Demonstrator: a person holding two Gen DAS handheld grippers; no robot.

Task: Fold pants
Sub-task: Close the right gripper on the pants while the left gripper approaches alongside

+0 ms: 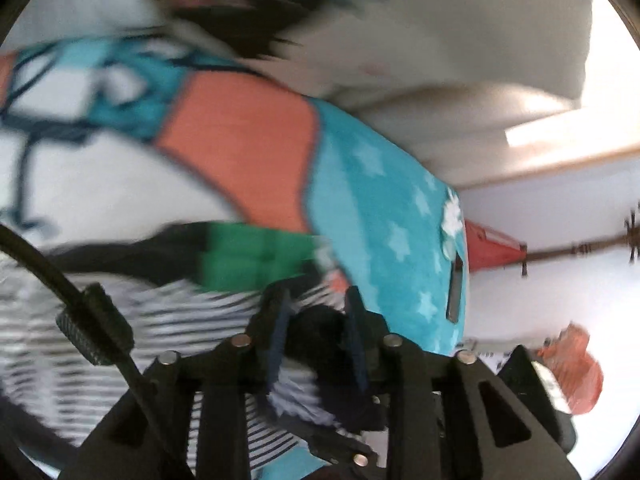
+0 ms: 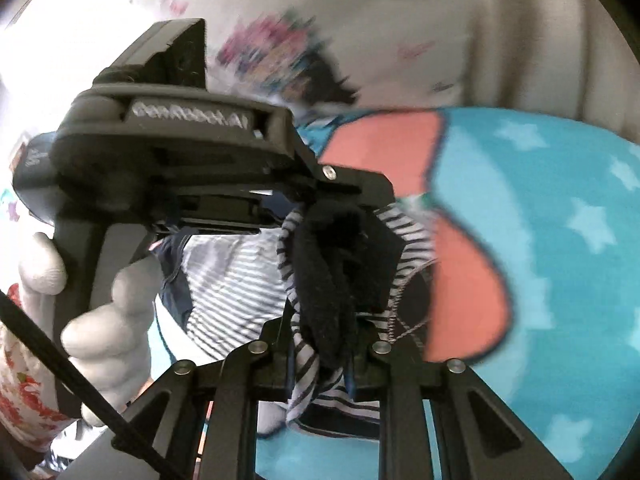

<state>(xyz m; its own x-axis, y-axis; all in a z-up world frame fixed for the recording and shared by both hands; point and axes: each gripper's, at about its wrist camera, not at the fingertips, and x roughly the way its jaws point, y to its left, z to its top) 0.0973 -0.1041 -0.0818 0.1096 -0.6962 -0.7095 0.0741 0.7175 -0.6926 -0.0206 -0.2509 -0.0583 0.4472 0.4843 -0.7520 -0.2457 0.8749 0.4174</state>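
Your right gripper (image 2: pixel 326 344) is clamped on the pants (image 2: pixel 332 264) — black and striped cloth bunched between its fingers. Your left gripper (image 1: pixel 318 320) pinches the same pants (image 1: pixel 316 332). Beyond — a turquoise star-print blanket (image 2: pixel 560 208), blurred.

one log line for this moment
left gripper: shut on pants | right gripper: shut on pants | surface: blanket

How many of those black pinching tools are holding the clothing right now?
2. The left tool pinches dark fabric of the striped pants. The right tool grips a bunched black-and-striped fold, with the left one visible just above it.
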